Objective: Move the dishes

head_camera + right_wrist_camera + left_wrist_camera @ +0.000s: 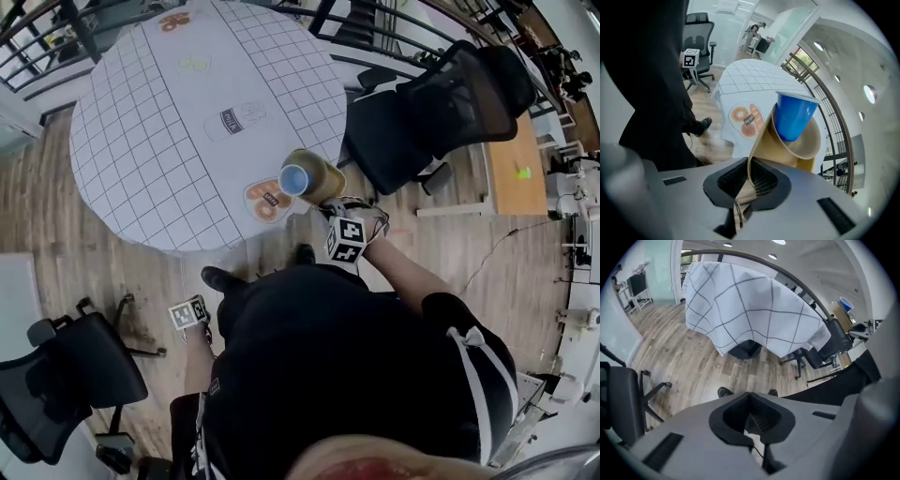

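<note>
Right tool pinching tan bowl rim, blue cup inside, left tool closed

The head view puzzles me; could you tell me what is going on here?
A person holds a hand-held gripper in each hand. The right hand-held gripper is clamped on the rim of a tan round bowl with a blue plastic cup inside, tilted at the edge of the round table with a white checked cloth. The left hand-held gripper hangs low, empty.
</note>
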